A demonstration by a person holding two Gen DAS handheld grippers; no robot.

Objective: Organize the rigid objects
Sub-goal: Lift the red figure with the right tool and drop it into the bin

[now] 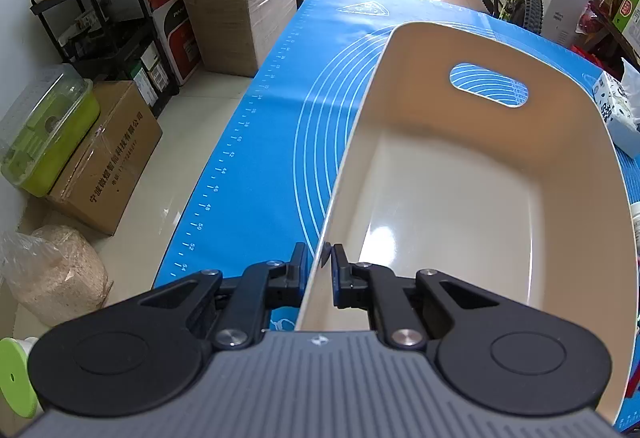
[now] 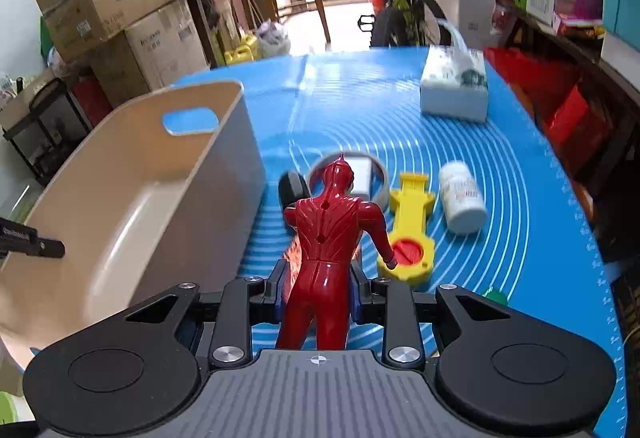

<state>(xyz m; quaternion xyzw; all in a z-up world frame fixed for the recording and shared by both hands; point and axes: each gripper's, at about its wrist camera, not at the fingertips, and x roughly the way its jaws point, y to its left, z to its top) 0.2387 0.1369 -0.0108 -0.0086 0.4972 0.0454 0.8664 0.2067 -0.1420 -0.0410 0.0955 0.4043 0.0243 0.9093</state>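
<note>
The beige bin [image 2: 132, 197] is open-topped at ten o'clock; a tape roll [image 2: 382, 179], yellow tool [image 2: 412, 222] and white bottle [image 2: 462, 197] crowd the tabletop [image 2: 520, 165] from twelve to two.

Both grippers: black linkage arms, silver screws, ribbed grey body, crosshair mark.

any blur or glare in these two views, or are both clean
Right wrist view: the beige bin and tissue pack are smeared by motion blur, while the red figure in the right gripper stays sharp. Left wrist view: sharp, with window glare on the bin floor. Both bend straight edges, fisheye style.
</note>
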